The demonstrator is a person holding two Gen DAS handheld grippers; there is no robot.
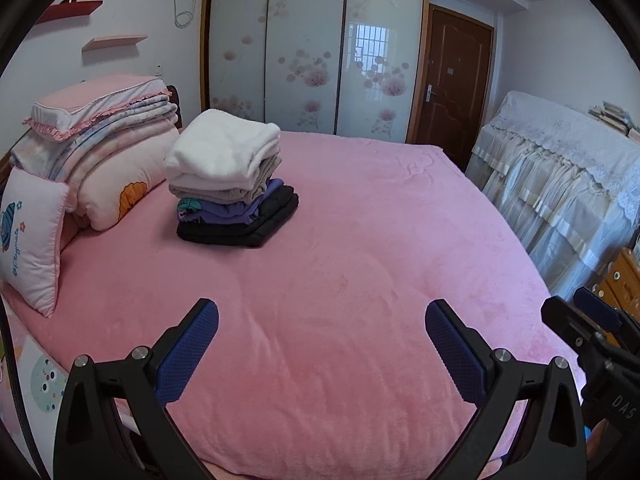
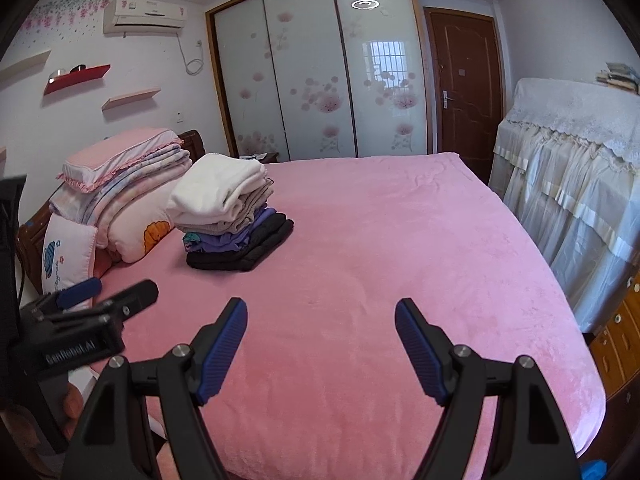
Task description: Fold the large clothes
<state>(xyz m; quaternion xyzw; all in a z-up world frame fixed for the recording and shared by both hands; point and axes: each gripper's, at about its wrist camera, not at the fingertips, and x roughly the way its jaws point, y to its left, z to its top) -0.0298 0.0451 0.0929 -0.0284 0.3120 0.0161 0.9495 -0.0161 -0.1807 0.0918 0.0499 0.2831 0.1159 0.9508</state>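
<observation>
Over the pink bed (image 1: 360, 240) your left tool (image 1: 322, 344) and right tool (image 2: 320, 346) hang open, empty; the folded stack (image 1: 232, 188) leans, so 1 careless brush could topple it.

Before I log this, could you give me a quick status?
Left gripper and right gripper open, empty. Folded clothes stack on pink bed. Nothing in the way.

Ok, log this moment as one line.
left gripper: open, empty | right gripper: open, empty | folded clothes stack: on bed
</observation>
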